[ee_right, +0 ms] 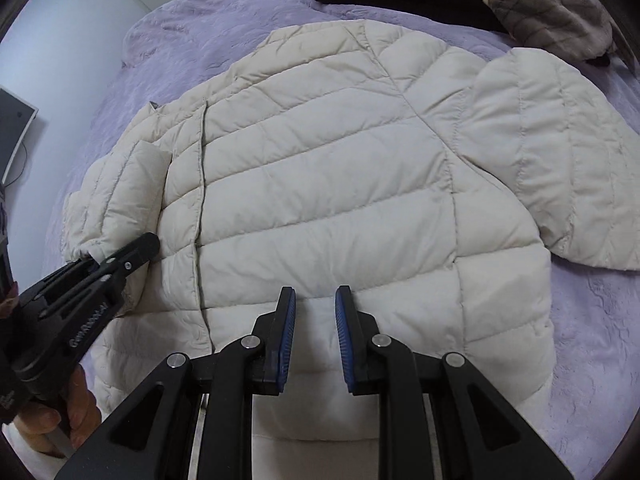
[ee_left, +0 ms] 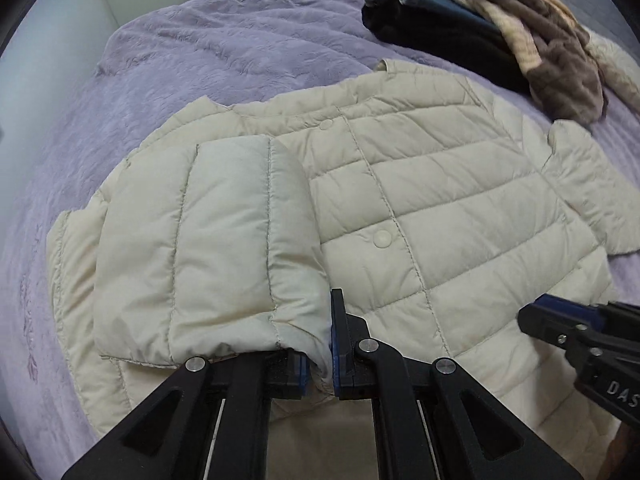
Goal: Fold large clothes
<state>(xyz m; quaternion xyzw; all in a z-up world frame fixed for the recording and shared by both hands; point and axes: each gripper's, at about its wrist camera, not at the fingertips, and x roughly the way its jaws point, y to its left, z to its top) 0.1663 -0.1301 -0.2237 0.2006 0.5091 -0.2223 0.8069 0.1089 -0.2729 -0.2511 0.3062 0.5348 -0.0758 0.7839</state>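
Note:
A cream quilted puffer jacket (ee_left: 420,208) lies front up on a lilac bed cover; it fills the right wrist view (ee_right: 340,184) too. Its left sleeve (ee_left: 224,248) is folded in over the body. My left gripper (ee_left: 320,364) is shut on that sleeve's cuff, as the right wrist view (ee_right: 96,258) also shows. My right gripper (ee_right: 316,320) is open and empty just above the jacket's lower hem; it shows at the right edge of the left wrist view (ee_left: 536,316). The right sleeve (ee_right: 560,160) lies spread out to the side.
A folded dark garment (ee_left: 436,28) and a brown and cream fleece garment (ee_left: 552,52) lie at the far right of the lilac bed cover (ee_left: 180,60). A white wall and door stand beyond the bed's far left. A screen (ee_right: 12,132) stands left of the bed.

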